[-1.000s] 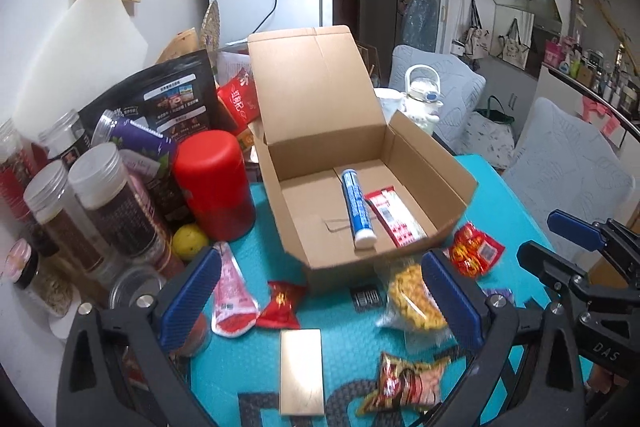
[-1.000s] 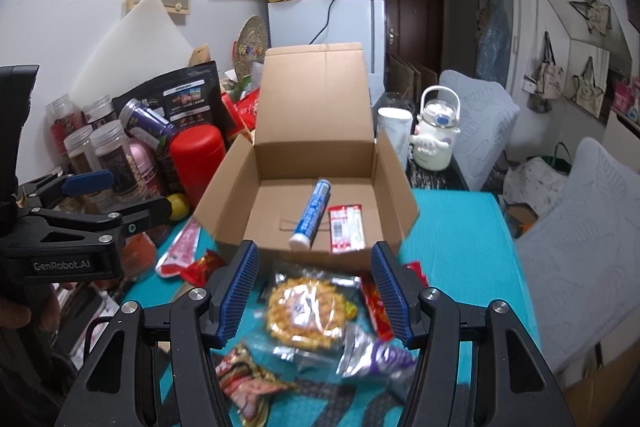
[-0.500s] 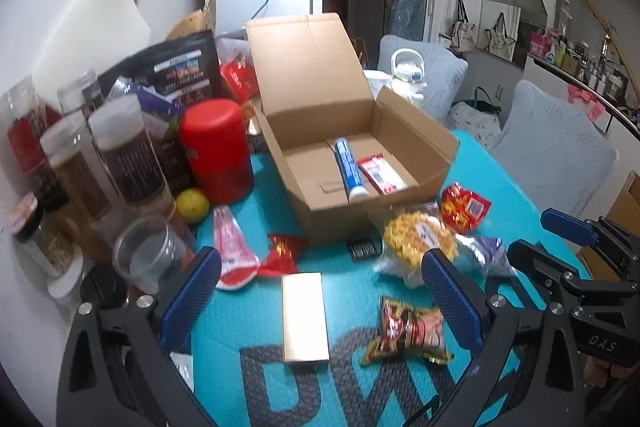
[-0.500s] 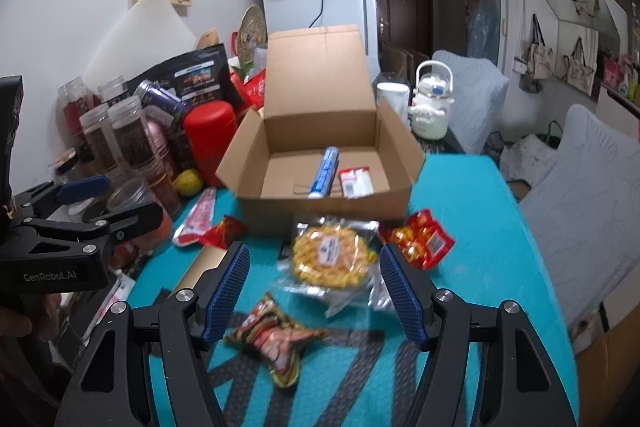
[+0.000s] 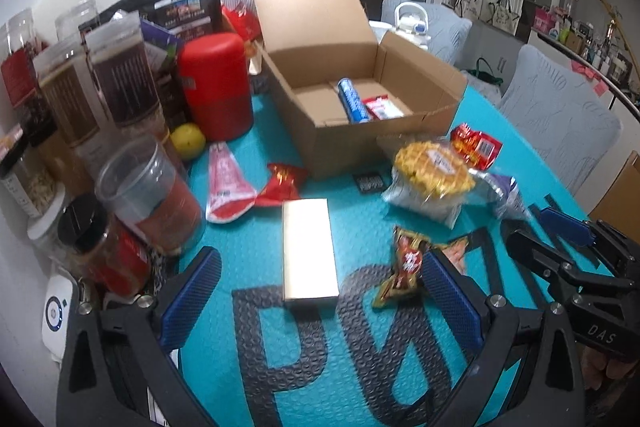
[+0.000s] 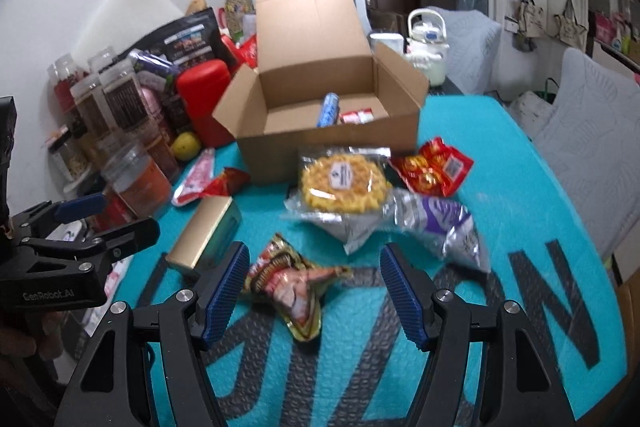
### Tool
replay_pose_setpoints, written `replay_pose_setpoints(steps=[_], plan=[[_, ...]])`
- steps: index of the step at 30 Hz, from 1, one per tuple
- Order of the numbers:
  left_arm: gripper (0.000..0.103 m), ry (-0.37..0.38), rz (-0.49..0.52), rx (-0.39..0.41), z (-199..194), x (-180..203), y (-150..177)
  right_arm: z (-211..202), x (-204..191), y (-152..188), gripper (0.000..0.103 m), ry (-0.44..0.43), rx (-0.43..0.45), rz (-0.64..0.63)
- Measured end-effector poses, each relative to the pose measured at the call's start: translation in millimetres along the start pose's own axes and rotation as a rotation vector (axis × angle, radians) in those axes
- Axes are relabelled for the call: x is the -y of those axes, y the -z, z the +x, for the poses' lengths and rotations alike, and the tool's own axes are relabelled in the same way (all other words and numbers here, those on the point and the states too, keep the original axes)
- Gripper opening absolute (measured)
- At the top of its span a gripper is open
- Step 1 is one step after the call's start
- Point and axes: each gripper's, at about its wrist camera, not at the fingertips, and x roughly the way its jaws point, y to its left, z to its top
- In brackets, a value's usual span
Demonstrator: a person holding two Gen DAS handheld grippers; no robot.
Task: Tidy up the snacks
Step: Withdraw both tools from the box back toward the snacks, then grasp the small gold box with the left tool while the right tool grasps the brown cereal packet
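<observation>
1. Right wrist view: our right gripper (image 6: 314, 291) stands half-wide and empty, the brown snack packet (image 6: 290, 281) lying between and just beyond its pads.
2. We judge it nearer than our left gripper (image 5: 320, 299), which is wide and empty.

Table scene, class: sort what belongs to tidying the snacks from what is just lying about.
Job: cardboard box; waffle pack; red candy bag; brown snack packet; purple packet.
Lying about: jars; red canister; lemon; kettle.

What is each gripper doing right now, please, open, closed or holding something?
Left gripper: open, holding nothing, above the gold box.
Right gripper: open, jaws have just been opening, nothing gripped; the brown snack packet lies between them on the mat.
</observation>
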Motion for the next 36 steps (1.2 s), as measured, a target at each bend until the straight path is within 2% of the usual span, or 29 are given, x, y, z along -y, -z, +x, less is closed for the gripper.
replay_pose_setpoints(steps=[3, 6, 9, 15, 18, 19, 31, 33, 34, 35, 36], plan=[[0.102, -0.025, -0.009, -0.008, 6.9, -3.7, 7.0, 8.2, 1.2, 8.5, 0.069, -0.012, -0.039, 0.017], [0.102, -0.021, -0.016, -0.032, 15.7, -7.0, 13.3, 17.7, 1.3, 15.9, 0.076, -0.027, -0.079, 0.037], [0.102, -0.015, -0.027, -0.061, 25.9, -10.7, 18.8, 30.1, 0.1, 22.1, 0.077, -0.044, -0.126, 0.059], [0.102, -0.017, -0.044, -0.096, 43.1, -19.5, 21.3, 53.2, -0.9, 20.0, 0.083, -0.077, -0.18, 0.116], [0.102, -0.029, -0.053, -0.098, 48.0, -25.1, 19.7, 67.5, -3.2, 15.3, 0.1, -0.088, -0.207, 0.126], [0.102, -0.028, -0.058, -0.098, 48.8, -27.5, 19.2, 71.8, -4.0, 13.6, 0.103, -0.087, -0.213, 0.132], [0.102, -0.026, -0.121, -0.096, 59.5, -58.0, 11.2, 115.8, -19.8, 6.3, 0.101, -0.038, -0.275, 0.107], [0.102, -0.022, -0.121, -0.099, 62.0, -58.4, 9.7, 120.6, -19.2, 9.0, 0.09, -0.029, -0.29, 0.105], [0.102, -0.015, -0.121, -0.101, 63.8, -58.0, 8.7, 119.8, -20.4, 9.2, 0.082, -0.006, -0.274, 0.084], [0.102, -0.009, -0.121, -0.103, 65.2, -57.1, 7.7, 119.1, -21.6, 9.7, 0.069, 0.011, -0.269, 0.054], [0.102, 0.0, -0.12, -0.106, 67.4, -55.6, 6.7, 118.8, -21.1, 10.1, 0.069, 0.001, -0.265, 0.048]])
